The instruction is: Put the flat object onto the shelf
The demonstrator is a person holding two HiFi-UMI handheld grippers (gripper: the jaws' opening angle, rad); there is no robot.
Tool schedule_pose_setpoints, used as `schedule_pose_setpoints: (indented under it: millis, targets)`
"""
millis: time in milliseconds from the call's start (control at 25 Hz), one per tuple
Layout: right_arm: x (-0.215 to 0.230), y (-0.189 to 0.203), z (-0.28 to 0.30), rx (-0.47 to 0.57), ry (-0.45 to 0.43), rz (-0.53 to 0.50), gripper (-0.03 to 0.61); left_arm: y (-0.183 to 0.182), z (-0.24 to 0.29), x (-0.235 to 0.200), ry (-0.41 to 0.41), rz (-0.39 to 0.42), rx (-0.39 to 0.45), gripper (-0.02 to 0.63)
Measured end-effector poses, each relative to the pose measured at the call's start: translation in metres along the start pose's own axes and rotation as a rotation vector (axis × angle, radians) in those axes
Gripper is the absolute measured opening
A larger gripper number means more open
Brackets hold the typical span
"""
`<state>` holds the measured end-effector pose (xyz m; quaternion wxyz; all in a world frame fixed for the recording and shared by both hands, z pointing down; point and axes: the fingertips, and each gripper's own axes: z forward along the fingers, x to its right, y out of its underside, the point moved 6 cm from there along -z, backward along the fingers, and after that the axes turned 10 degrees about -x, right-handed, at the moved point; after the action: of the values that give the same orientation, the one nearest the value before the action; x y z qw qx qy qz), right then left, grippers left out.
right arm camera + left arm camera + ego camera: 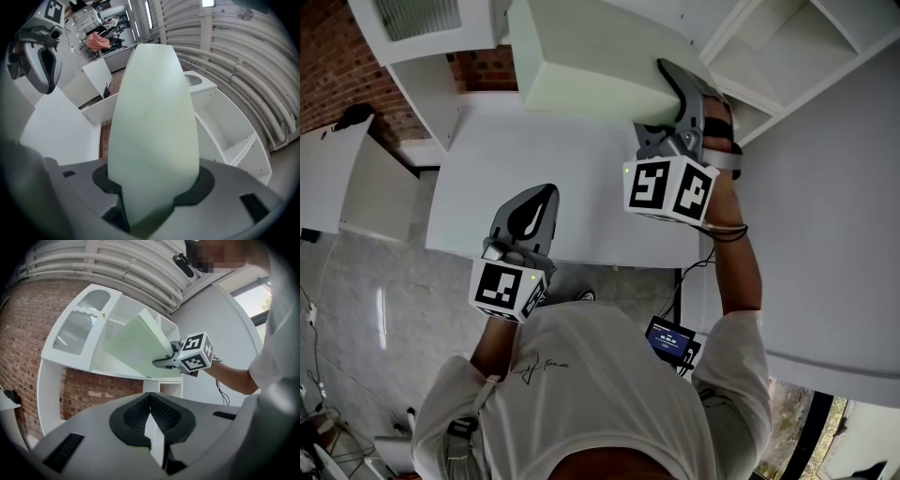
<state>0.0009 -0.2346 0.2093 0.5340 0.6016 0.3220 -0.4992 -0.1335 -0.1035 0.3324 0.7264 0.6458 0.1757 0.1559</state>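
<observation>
Closest to the camera is the person's white shirt (pixel 600 394), below both grippers. At the left, the left gripper (pixel 541 200) hovers over the near edge of the desk (pixel 581 187), its jaws pressed together with nothing between them. To its right, the pale green slab (pixel 591 56) is in the air above the far right part of the desk, tilted, not yet on the shelf (pixel 797 70). The right gripper (pixel 680 89) clamps the slab by its near edge. To do this step well, I think the slab should first be made level, then slid flat into an open compartment, and released only when the board carries it.
</observation>
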Motion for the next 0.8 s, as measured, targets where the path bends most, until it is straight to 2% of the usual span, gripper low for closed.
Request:
schedule_pose_setpoints:
  millis: [480, 680, 800]
  targets:
    - [-0.020, -0.003, 0.025, -0.052, 0.017, -0.122, 0.270, -0.055, 0.006, -0.003, 0.003, 0.107, 0.135, 0.014]
    - [-0.026, -0.003, 0.032, -0.071, 0.020, -0.152, 0.273, -0.063, 0.019, 0.006, 0.041, 0.151, 0.127, 0.014]
    - [-0.031, -0.005, 0.036, -0.088, 0.016, -0.191, 0.276, -0.070, 0.026, 0.001, 0.042, 0.155, 0.149, 0.014]
